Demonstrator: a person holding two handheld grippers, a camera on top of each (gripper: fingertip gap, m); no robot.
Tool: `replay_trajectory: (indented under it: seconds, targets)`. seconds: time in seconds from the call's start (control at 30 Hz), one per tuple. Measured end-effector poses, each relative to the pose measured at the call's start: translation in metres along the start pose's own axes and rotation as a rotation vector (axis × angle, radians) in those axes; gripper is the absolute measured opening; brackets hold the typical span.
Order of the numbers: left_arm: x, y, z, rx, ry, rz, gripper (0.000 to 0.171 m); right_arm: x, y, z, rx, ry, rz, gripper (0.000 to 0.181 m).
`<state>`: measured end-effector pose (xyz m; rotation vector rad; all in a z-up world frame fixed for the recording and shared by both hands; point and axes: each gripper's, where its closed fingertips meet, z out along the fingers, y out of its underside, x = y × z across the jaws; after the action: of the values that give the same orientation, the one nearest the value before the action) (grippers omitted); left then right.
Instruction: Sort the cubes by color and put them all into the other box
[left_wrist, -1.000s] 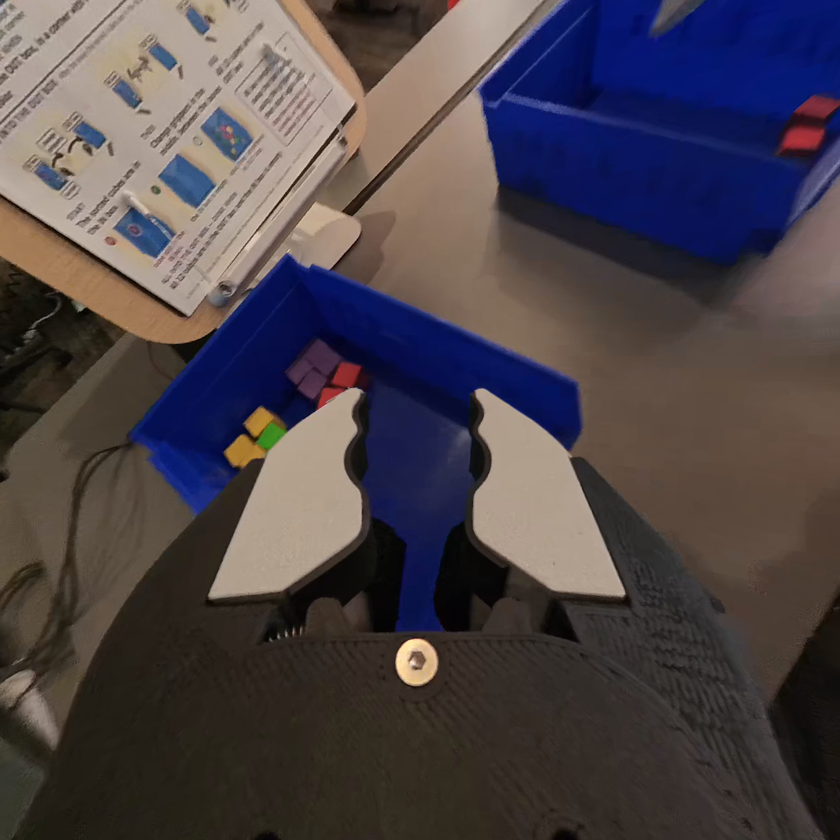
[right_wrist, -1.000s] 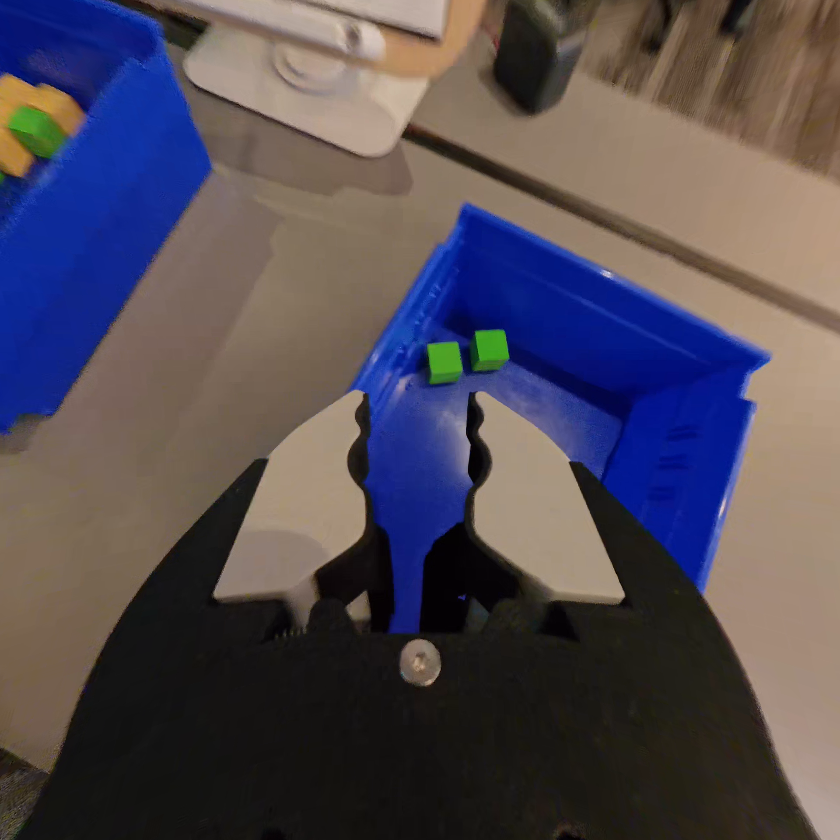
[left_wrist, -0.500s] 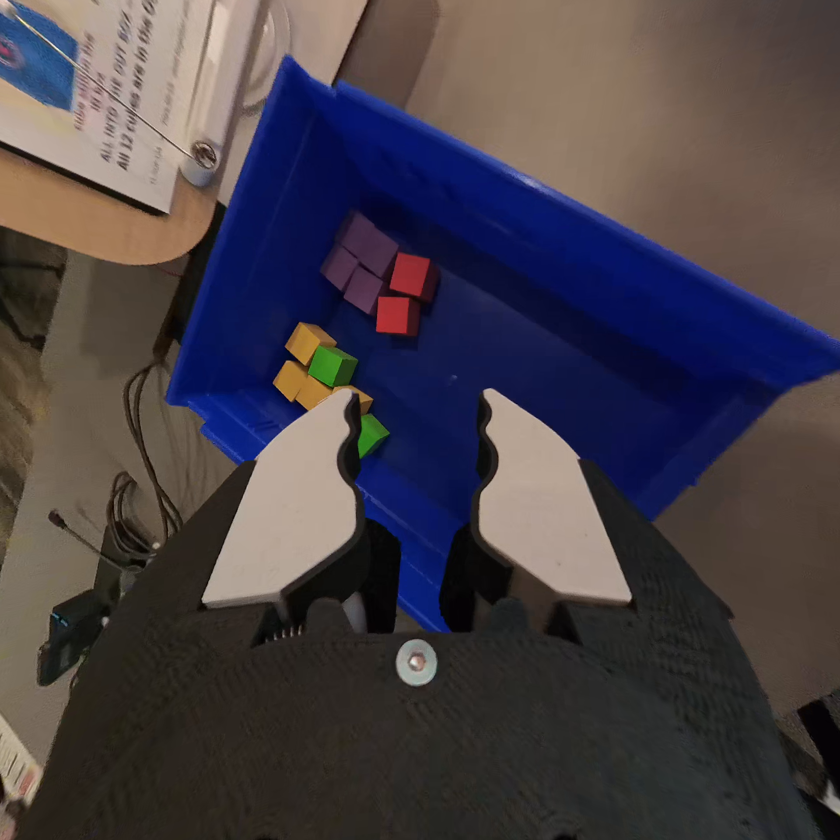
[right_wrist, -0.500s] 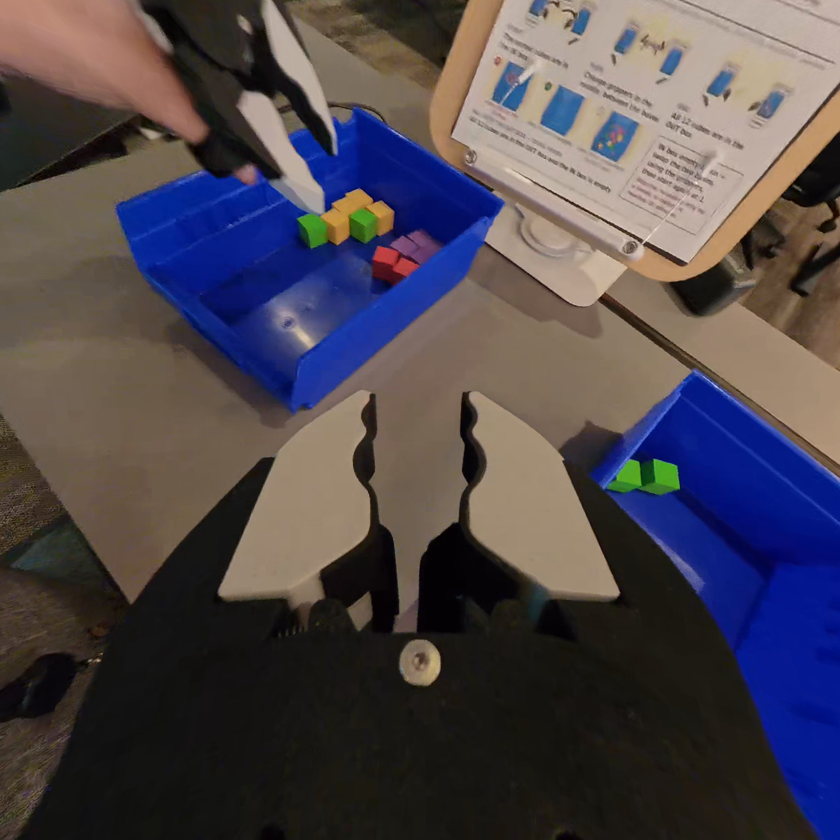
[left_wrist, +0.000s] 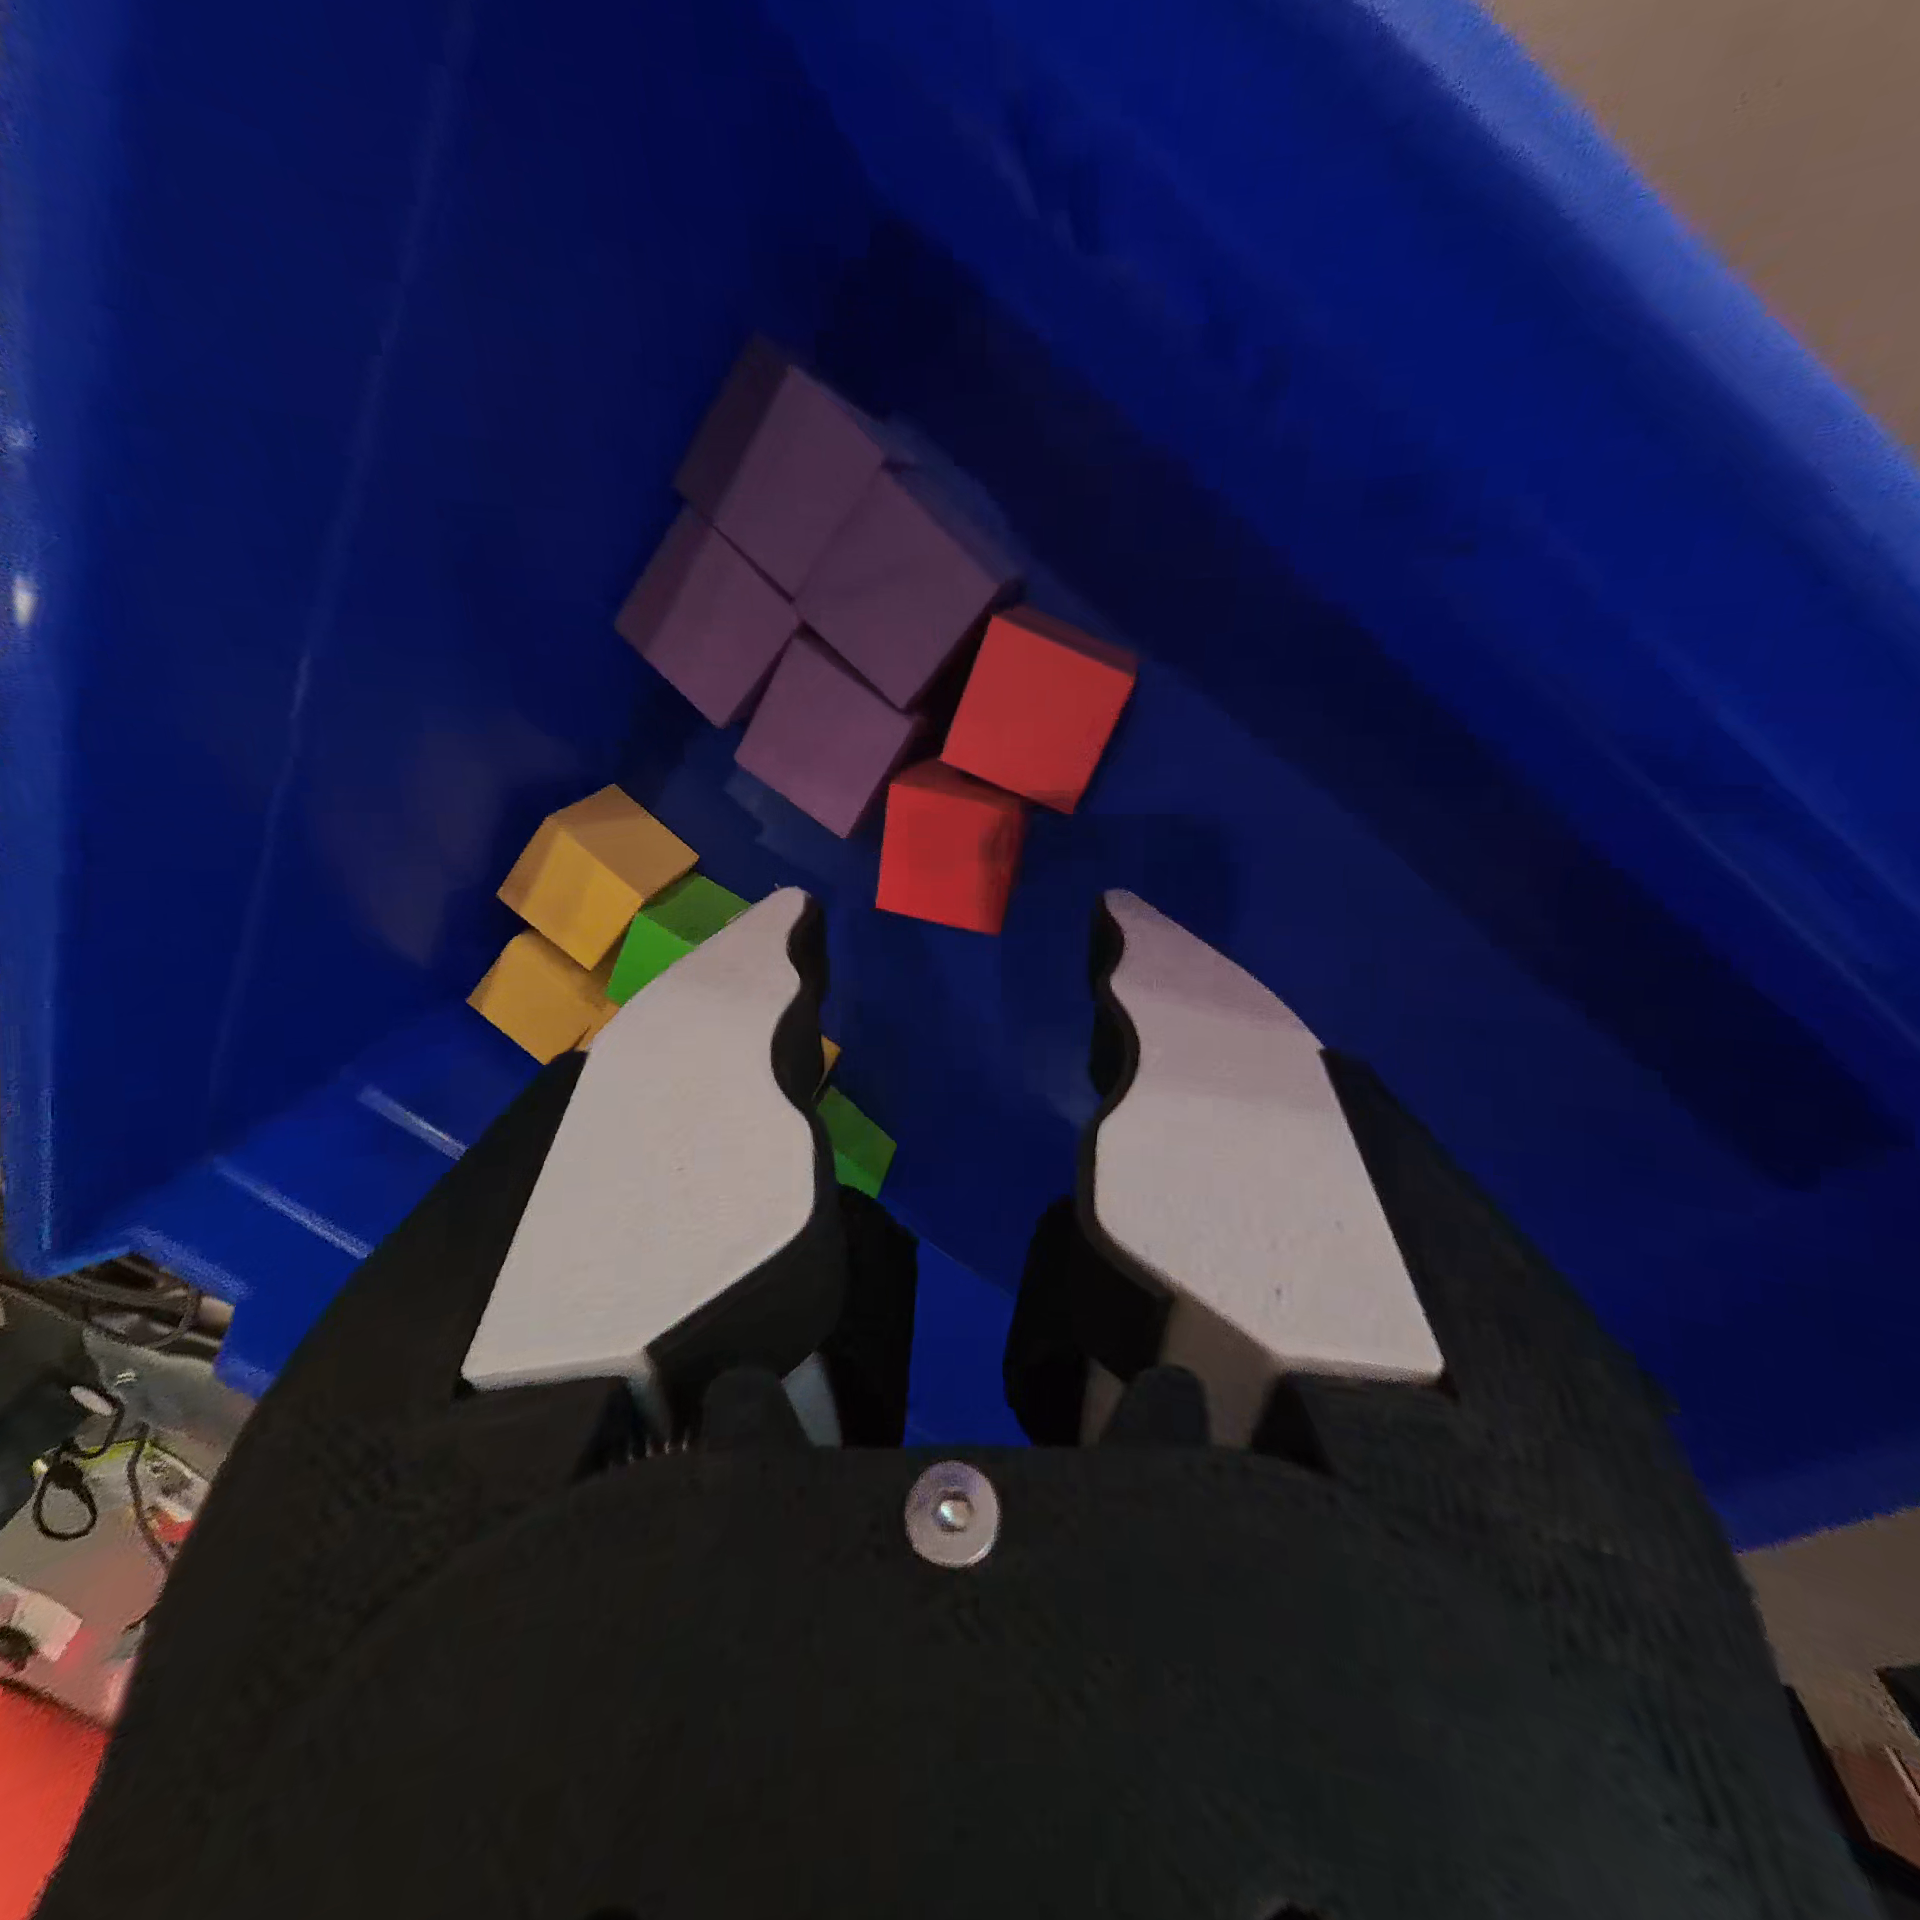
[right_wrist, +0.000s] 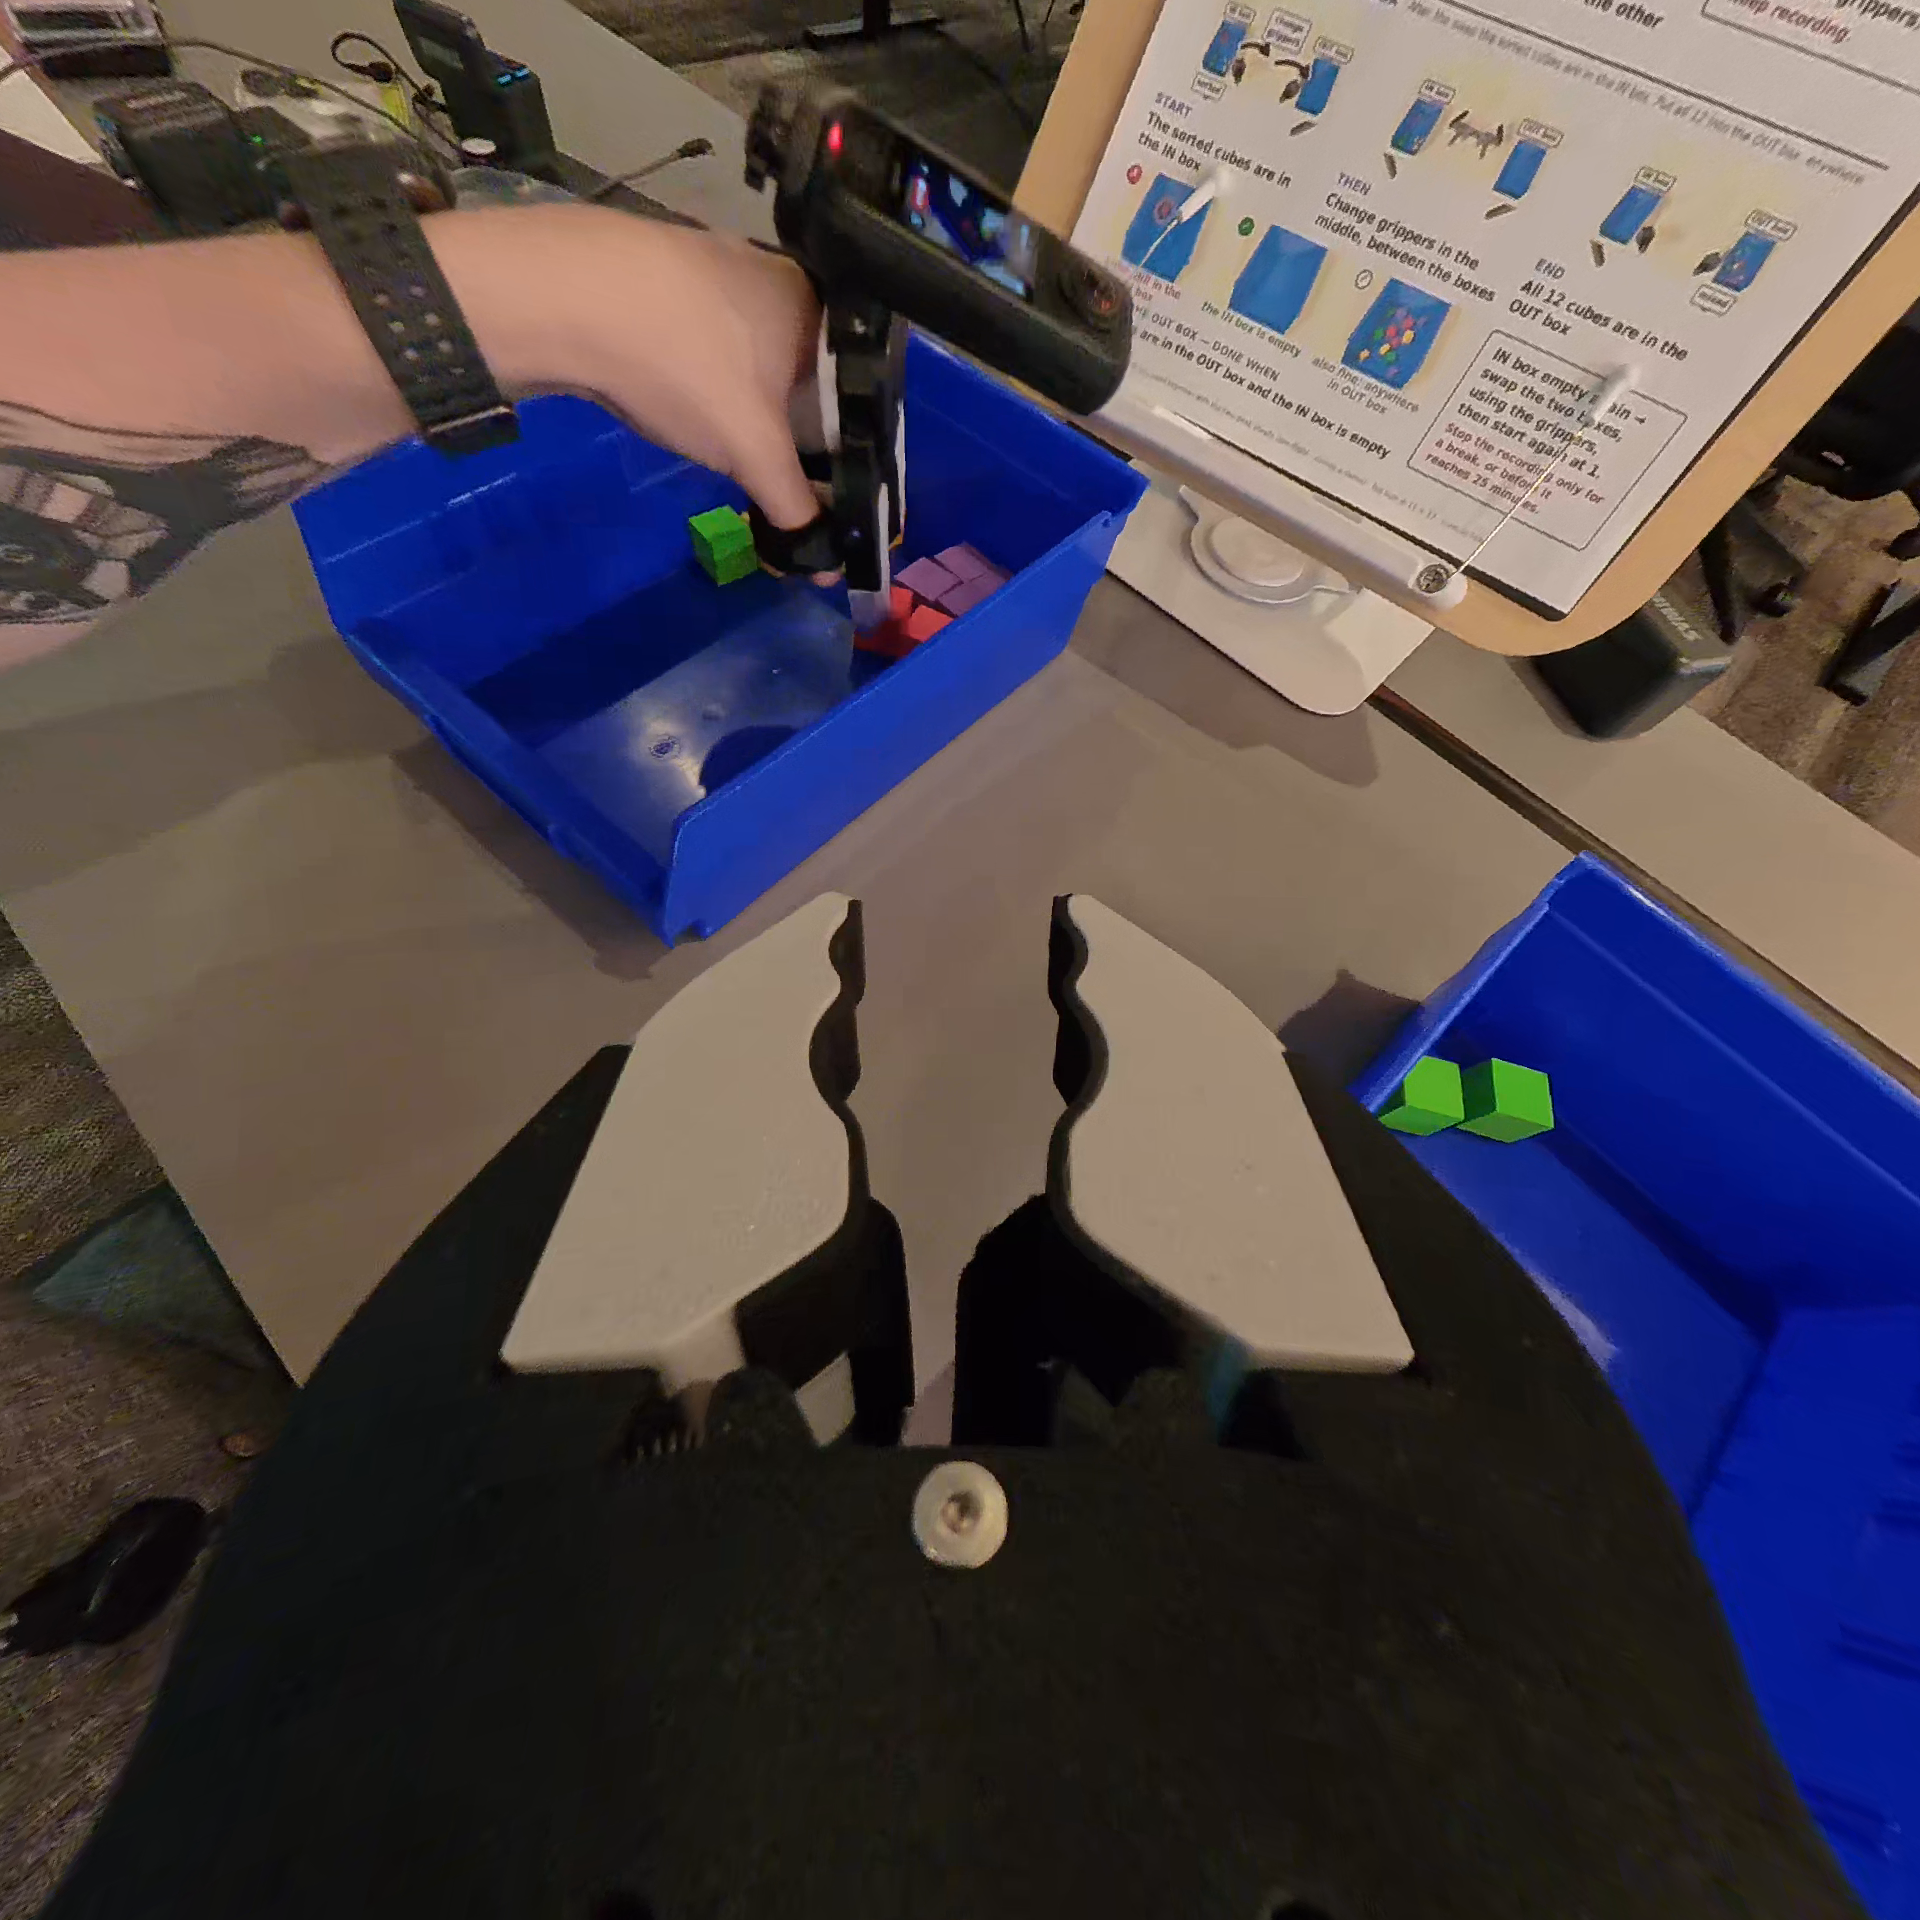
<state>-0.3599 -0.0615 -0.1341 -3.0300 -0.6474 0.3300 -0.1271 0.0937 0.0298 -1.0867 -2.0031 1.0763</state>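
Left wrist view: I'm hovering my left gripper (left_wrist: 951, 914), jaws wide and empty, probably lining up the nearer red cube (left_wrist: 945, 847) mid-frame; my right gripper (right_wrist: 954, 914) is idling part-open over the grey table (right_wrist: 1195, 831).

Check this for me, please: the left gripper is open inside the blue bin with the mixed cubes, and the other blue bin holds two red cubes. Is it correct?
Not quite. The two cubes in the other blue bin are green, not red, as the right wrist view shows. The rest holds: the left gripper is open inside the blue bin with the mixed cubes.
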Motion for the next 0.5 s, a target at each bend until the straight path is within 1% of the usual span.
replay_trajectory:
  seconds: [0.27,0.37,0.5]
  targets:
    - [-0.001,0.002,0.019,-0.028,0.028,0.005,0.048,0.001,-0.003,-0.003,0.018,-0.010,-0.003,0.033]
    - [0.001,0.002,0.024,-0.031,0.046,0.005,0.031,-0.001,-0.004,-0.002,0.017,-0.011,-0.008,0.033]
    - [0.000,0.005,0.022,-0.038,0.065,-0.001,0.029,-0.001,-0.003,0.001,0.013,-0.013,-0.006,0.033]
